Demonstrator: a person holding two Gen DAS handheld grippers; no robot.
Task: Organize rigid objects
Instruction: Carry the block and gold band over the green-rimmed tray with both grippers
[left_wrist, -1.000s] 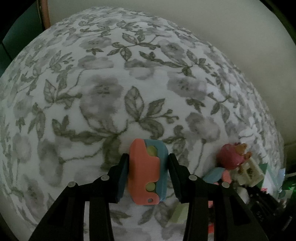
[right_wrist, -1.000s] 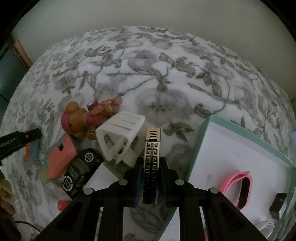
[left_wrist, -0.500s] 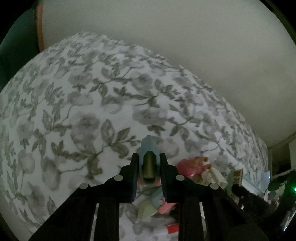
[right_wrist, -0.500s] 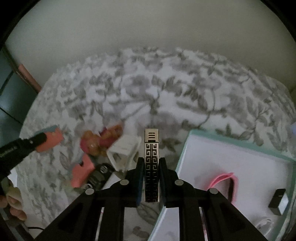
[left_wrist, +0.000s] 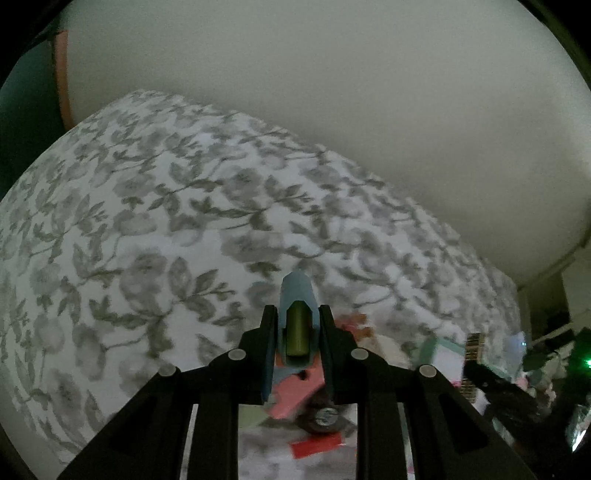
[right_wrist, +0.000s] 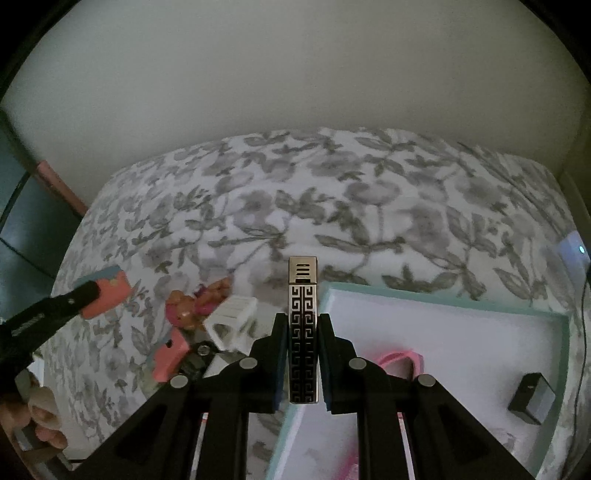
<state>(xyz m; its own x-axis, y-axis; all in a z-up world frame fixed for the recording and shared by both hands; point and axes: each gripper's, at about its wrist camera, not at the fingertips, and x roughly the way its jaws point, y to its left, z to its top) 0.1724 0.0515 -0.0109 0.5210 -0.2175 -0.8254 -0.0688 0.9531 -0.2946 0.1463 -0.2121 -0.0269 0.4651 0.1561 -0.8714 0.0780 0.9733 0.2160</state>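
Both grippers risen off bedspread (right_wrist: 332, 206): left gripper (left_wrist: 297, 332) clamps coral-blue block (left_wrist: 295, 295), right gripper (right_wrist: 303, 354) clamps patterned lighter (right_wrist: 303, 325). Box (right_wrist: 443, 299) holds pink band (right_wrist: 402, 360), black cube (right_wrist: 532, 397) (toys outside remain).

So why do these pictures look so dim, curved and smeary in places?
Left wrist view: dim room light, no glare; the fisheye lens bulges the floral bedspread, and the clutter lower right is motion-smeared, while the blue-and-coral piece in the tongs stays sharp. Right wrist view: same dimness and curving; the patterned metal lighter is crisp, the bedspread slightly soft.
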